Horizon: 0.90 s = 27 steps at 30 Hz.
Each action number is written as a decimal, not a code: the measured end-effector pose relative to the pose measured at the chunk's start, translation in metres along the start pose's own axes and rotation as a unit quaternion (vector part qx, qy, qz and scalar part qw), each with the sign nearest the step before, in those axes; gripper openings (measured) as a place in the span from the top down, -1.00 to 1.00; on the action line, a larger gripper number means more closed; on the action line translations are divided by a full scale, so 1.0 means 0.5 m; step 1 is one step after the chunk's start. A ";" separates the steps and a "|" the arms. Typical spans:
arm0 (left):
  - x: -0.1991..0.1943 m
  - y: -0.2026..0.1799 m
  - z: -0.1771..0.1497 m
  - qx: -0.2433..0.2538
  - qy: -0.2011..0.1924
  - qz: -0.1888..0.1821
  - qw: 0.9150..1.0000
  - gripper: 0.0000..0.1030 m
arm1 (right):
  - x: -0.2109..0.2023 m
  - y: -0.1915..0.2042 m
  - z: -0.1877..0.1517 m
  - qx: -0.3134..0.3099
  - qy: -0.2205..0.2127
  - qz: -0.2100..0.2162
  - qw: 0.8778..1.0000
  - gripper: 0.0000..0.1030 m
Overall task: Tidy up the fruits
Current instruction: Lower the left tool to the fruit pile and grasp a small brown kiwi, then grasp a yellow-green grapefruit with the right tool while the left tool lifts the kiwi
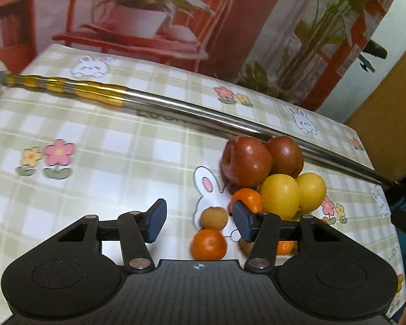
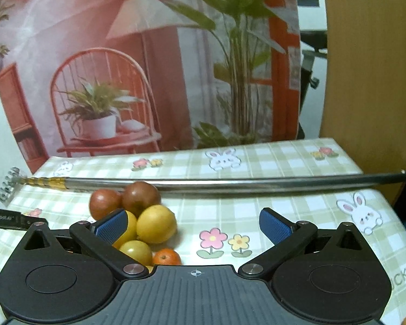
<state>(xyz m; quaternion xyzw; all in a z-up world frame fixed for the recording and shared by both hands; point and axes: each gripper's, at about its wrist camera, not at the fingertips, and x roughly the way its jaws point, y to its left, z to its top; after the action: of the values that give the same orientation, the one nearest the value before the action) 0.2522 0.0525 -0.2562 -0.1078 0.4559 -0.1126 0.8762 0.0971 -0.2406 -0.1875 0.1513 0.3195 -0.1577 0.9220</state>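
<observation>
Two blue pads of left gripper (image 1: 196, 220) tilted down over fruit pile (image 1: 265, 178), parted, gripping nothing; small brown fruit (image 1: 213, 218) and mandarin (image 1: 208, 244) in the gap, bare tablecloth (image 1: 94, 168) left of pile

Right gripper (image 2: 193, 226) spread wide, empty, angled downward right of pile (image 2: 146, 222); metal pole (image 2: 230, 184) just behind pile

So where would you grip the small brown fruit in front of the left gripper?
Across the middle of the small brown fruit, from above. It is round and sits apart on the tablecloth, with a mandarin close on the near side, so the left gripper pads should close on its free left and right flanks.
</observation>
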 end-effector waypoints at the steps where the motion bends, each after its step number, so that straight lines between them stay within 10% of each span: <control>1: 0.010 -0.007 0.005 0.002 0.004 -0.003 1.000 -0.08 | 0.006 -0.005 -0.002 0.007 0.005 0.002 1.000 -1.00; 14: 0.082 -0.016 0.002 0.004 0.058 -0.021 0.998 0.41 | 0.059 -0.031 -0.018 0.036 0.037 0.005 0.999 -1.00; 27: 0.035 -0.054 0.001 0.073 0.005 -0.010 0.997 0.41 | 0.078 -0.028 -0.026 0.035 0.054 0.018 0.998 -0.99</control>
<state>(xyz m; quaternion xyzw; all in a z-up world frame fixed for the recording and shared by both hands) 0.2596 0.0217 -0.2618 -0.0475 0.4497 -0.1555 0.8783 0.1137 -0.2558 -0.2247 0.1972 0.3606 -0.1437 0.9002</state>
